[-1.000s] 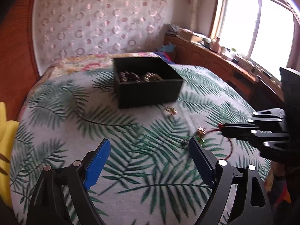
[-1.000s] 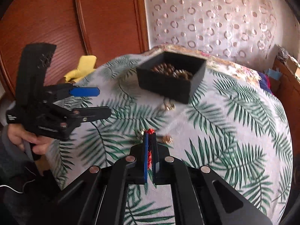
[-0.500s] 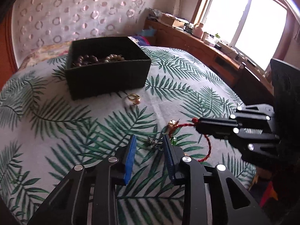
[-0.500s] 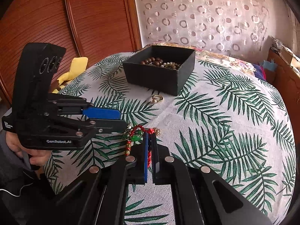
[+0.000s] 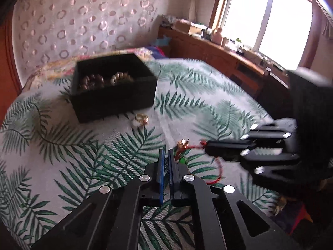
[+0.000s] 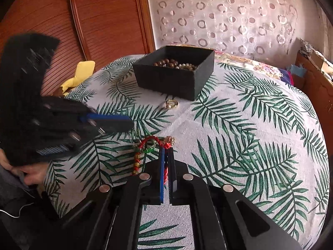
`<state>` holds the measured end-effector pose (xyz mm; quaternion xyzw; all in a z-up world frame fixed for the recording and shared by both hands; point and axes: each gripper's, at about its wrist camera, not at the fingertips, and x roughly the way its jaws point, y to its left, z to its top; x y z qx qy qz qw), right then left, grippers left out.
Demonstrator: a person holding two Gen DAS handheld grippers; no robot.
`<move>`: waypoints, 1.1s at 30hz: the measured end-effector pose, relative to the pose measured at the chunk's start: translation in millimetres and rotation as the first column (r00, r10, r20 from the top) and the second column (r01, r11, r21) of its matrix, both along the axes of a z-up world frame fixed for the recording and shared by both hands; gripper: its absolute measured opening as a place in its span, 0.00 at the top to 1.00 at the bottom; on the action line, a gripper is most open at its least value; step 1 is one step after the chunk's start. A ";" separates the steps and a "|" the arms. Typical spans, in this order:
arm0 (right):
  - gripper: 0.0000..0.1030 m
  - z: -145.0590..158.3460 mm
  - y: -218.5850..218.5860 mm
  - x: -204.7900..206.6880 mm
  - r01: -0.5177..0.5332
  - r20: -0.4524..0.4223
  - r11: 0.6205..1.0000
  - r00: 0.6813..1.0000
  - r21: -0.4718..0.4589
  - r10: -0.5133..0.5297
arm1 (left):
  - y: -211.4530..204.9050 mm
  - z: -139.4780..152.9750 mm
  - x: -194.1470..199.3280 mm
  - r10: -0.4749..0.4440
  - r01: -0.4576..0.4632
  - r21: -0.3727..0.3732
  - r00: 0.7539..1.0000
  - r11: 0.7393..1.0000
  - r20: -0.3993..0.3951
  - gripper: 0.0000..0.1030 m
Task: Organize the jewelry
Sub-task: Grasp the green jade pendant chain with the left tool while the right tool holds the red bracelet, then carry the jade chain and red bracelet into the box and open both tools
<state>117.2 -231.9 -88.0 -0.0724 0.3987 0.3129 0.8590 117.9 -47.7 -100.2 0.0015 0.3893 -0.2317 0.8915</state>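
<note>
A black box (image 5: 113, 88) with bead bracelets stands on the palm-leaf cloth; it also shows in the right wrist view (image 6: 174, 73). A gold ring (image 5: 142, 119) lies in front of it, also seen from the right (image 6: 171, 104). My right gripper (image 6: 166, 152) is shut on a red cord bracelet (image 6: 149, 143) with gold and green beads, held just above the cloth. My left gripper (image 5: 165, 156) is shut on a small dark jewelry piece (image 5: 165, 162) beside that bracelet (image 5: 187, 148). The right gripper shows at the right of the left wrist view (image 5: 210, 146).
A round table with the palm-leaf cloth (image 6: 249, 135) fills both views. A yellow cloth (image 6: 80, 75) lies at the far left edge. A wooden sideboard (image 5: 218, 56) with clutter stands under the window. A wood panel wall (image 6: 93, 20) is behind.
My left gripper moved in beside the red bracelet and closed from wide open to shut on a small piece. My right gripper stayed shut and lifted the red bracelet off the cloth.
</note>
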 end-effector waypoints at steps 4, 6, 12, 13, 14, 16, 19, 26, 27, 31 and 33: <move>0.96 -2.4 -0.6 0.6 0.004 -0.004 1.000 1.000 0.000 -0.004 | 5.9 21.4 -8.9 0.006 -0.005 -0.020 0.999 1.000 0.049 0.98; 0.96 -2.2 -1.6 1.1 0.008 -0.001 1.000 1.000 -0.003 -0.008 | 11.5 28.2 -10.4 0.009 -0.008 -0.026 0.998 1.000 0.060 0.98; 0.96 -4.2 -0.3 3.7 0.006 -0.017 1.000 1.000 0.002 -0.006 | 19.6 52.8 -15.5 0.008 0.002 -0.102 0.995 0.995 0.095 0.98; 0.96 -4.8 0.3 3.7 0.005 -0.016 1.000 1.000 0.000 -0.005 | 19.4 57.3 -16.3 0.008 0.003 -0.108 0.994 0.994 0.105 0.98; 0.96 -5.3 1.3 3.6 0.005 -0.015 1.000 1.000 -0.004 -0.005 | 19.7 61.2 -16.7 0.010 0.003 -0.114 0.993 0.993 0.113 0.98; 0.96 -6.3 3.2 4.0 0.003 -0.018 1.000 1.000 -0.003 -0.003 | 21.9 70.2 -17.1 0.008 0.010 -0.145 0.993 0.989 0.122 0.98; 0.96 -4.6 4.0 5.3 0.004 -0.016 1.000 1.000 0.005 -0.004 | 23.7 82.7 -17.5 0.008 0.015 -0.158 0.990 0.987 0.142 0.98; 0.96 10.3 7.0 6.8 -0.010 0.018 1.000 1.000 0.028 0.009 | 27.8 98.5 -11.3 0.039 -0.014 -0.133 0.982 0.991 0.186 0.98; 0.96 14.6 7.4 7.2 -0.011 0.030 0.999 0.999 0.033 0.010 | 28.3 98.8 -10.5 0.043 -0.019 -0.127 0.981 0.992 0.190 0.98; 0.96 31.4 6.6 9.5 -0.018 0.065 0.999 0.998 0.047 0.015 | 31.4 102.2 -3.2 0.064 -0.043 -0.104 0.976 0.994 0.207 0.98; 0.96 40.9 6.8 13.1 -0.018 0.088 0.999 0.996 0.049 0.014 | 32.8 103.0 2.8 0.075 -0.057 -0.090 0.974 0.994 0.213 0.98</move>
